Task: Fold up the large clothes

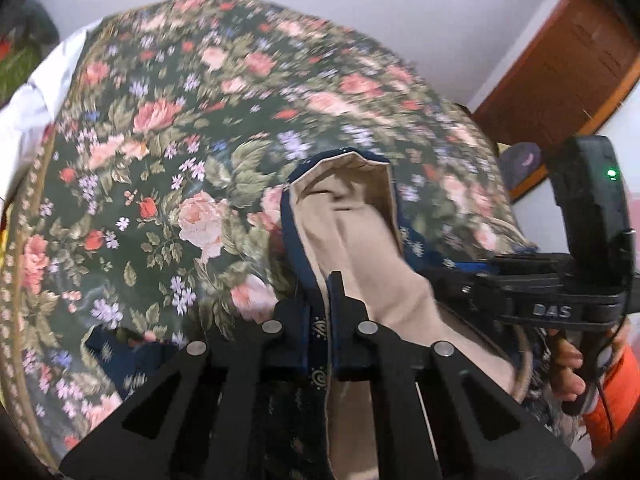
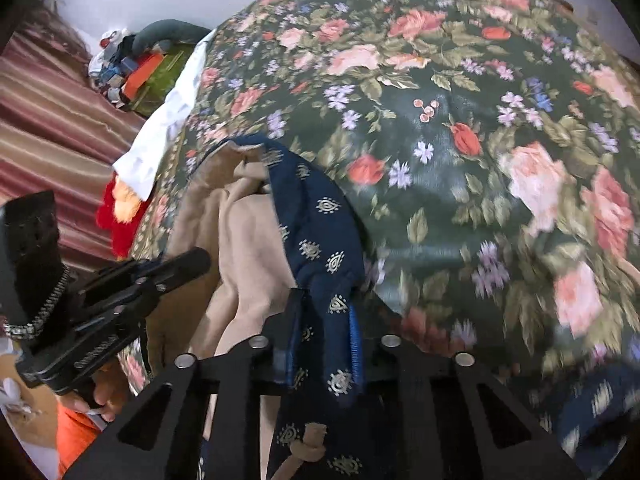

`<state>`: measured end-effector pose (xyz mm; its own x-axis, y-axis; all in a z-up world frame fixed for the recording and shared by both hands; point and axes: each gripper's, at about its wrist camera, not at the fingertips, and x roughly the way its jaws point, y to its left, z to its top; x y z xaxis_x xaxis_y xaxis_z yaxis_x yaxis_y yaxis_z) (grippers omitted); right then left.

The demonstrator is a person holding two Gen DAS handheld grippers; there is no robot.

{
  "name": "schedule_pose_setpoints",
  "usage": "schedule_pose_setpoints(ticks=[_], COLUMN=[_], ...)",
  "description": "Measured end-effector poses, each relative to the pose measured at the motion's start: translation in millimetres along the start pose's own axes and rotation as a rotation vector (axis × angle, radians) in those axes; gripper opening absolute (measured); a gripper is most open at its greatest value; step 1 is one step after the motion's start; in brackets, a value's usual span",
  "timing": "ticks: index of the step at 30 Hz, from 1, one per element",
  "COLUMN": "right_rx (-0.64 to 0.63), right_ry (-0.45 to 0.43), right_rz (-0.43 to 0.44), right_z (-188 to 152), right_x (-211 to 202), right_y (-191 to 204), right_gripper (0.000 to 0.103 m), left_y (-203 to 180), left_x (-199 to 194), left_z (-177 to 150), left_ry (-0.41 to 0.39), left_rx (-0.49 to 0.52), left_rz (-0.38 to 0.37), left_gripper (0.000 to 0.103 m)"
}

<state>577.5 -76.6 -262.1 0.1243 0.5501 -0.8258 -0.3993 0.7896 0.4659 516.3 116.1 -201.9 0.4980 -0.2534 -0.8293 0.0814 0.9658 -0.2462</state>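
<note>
both grippers hold the navy printed garment [image 2: 320, 236] with beige lining [image 1: 352, 232] above the floral bedspread [image 1: 160, 160]: left gripper [image 1: 320, 300] clamps its hem, right gripper [image 2: 324, 320] pinches a navy fold.

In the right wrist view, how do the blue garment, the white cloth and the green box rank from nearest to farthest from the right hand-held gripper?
1. The blue garment: nearest, clamped in the right hand-held gripper.
2. The white cloth: farther, up and left, at the edge of the floral bedspread.
3. The green box: farthest, upper left, just beyond the white cloth.
</note>
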Motion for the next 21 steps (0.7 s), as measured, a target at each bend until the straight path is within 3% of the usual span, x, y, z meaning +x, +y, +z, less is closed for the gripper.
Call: schedule_pose_setpoints(ticks=[6, 9, 14, 21], right_rx=[-0.113, -0.176, -0.197, -0.26], right_ry=[-0.006, -0.002, 0.037, 0.032], right_rz=[-0.005, -0.022, -0.029, -0.107], right_z=[-52, -86, -140, -213], right_x=[-42, -62, -80, -96], right_y=[33, 45, 49, 48], right_gripper=[0.015, 0.015, 0.015, 0.016], left_y=[-29, -40, -46, -43], left_x=[-47, -66, -83, -94], left_z=[-32, -63, -109, -181], left_ry=[-0.001, 0.009, 0.037, 0.104], left_rx=[0.072, 0.116, 0.132, 0.135], left_rz=[-0.025, 0.001, 0.028, 0.064], left_gripper=[0.007, 0.007, 0.007, 0.007])
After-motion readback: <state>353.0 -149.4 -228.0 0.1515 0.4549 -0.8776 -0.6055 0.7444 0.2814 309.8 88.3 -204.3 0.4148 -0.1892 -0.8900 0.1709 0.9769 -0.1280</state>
